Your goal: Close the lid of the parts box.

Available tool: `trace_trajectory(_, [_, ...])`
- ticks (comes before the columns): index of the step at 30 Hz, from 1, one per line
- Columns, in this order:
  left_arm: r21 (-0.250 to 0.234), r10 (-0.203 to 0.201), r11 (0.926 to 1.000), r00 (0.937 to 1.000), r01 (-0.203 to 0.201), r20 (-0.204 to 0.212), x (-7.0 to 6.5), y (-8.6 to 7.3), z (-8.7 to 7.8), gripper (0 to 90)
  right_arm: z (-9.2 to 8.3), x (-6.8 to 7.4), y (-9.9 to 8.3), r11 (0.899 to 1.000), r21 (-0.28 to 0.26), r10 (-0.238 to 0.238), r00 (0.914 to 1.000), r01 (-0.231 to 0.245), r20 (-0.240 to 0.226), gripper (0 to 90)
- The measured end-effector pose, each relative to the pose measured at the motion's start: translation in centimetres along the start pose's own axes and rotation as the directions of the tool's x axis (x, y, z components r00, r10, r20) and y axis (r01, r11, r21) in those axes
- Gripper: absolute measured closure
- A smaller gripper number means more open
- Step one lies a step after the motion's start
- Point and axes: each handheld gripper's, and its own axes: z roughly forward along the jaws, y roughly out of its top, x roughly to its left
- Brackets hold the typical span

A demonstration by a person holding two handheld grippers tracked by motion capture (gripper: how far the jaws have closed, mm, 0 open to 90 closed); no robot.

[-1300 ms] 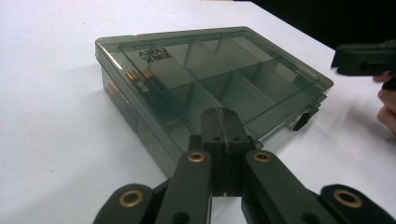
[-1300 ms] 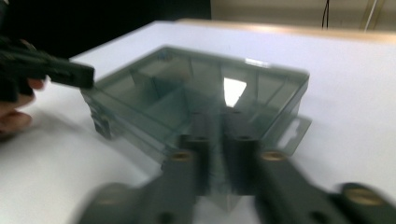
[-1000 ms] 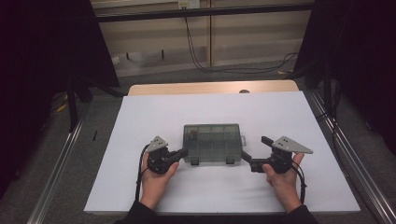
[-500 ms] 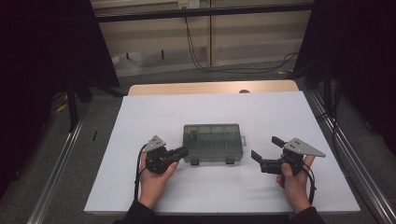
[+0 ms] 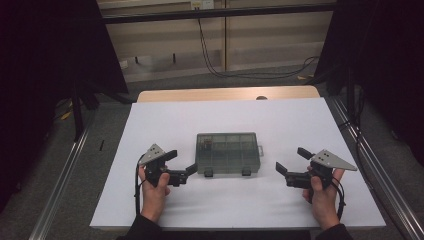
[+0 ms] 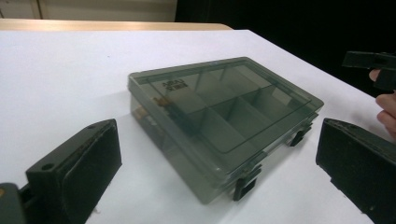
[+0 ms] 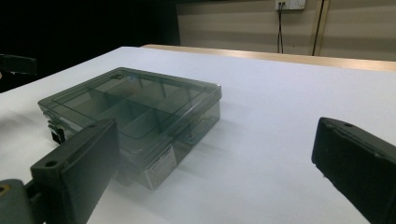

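A smoky clear compartment box [image 5: 227,152] lies shut on the white sheet, latches toward the person. My left gripper [image 5: 182,161] is at the box's left front corner. Its jaws have just been opening and stand wide with no pad pressing on the box. In the left gripper view the box [image 6: 219,116] lies just ahead of the jaws [image 6: 210,154]. My right gripper [image 5: 291,159] is open, a short gap to the right of the box, with nothing between its jaws. The right gripper view has the box [image 7: 135,107] ahead and to the left of its own gripper [image 7: 215,140].
The white sheet [image 5: 250,120] covers the table, with a strip of wooden tabletop [image 5: 225,94] at the far edge. Metal rails [image 5: 365,155] run along both sides. A cable [image 5: 220,70] hangs down the wall behind.
The left gripper's jaws opened from shut at the box's left edge. The right gripper drew away to the right, leaving a gap to the box. The box stayed put.
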Motion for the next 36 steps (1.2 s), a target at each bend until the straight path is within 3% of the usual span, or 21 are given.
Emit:
trace_trajectory(14, [-0.004,-0.007,1.0,0.9992,0.007,-0.039,1.6,-0.4,-2.4,0.0,-1.2,-0.8,-0.1,1.0,-0.003,-0.002,0.9997,0.002,0.024,0.7])
trace_trajectory(24, [-0.023,0.016,0.9996,0.9994,-0.017,-0.031,2.3,-0.8,-4.2,0.0,-2.4,-1.7,-0.2,1.0,-0.006,0.001,0.9987,-0.001,0.051,0.7])
trace_trajectory(28, [-0.027,0.035,0.999,0.9983,-0.036,-0.046,2.5,-0.9,-4.9,0.0,-2.9,-2.0,-0.3,1.0,-0.001,0.0,0.9979,0.0,0.065,0.7])
trace_trajectory(36, [-0.039,0.016,0.9991,0.9984,-0.018,-0.054,3.1,-1.2,-5.8,0.0,-3.9,-2.9,-0.4,1.0,-0.006,0.002,0.9957,-0.002,0.093,0.7])
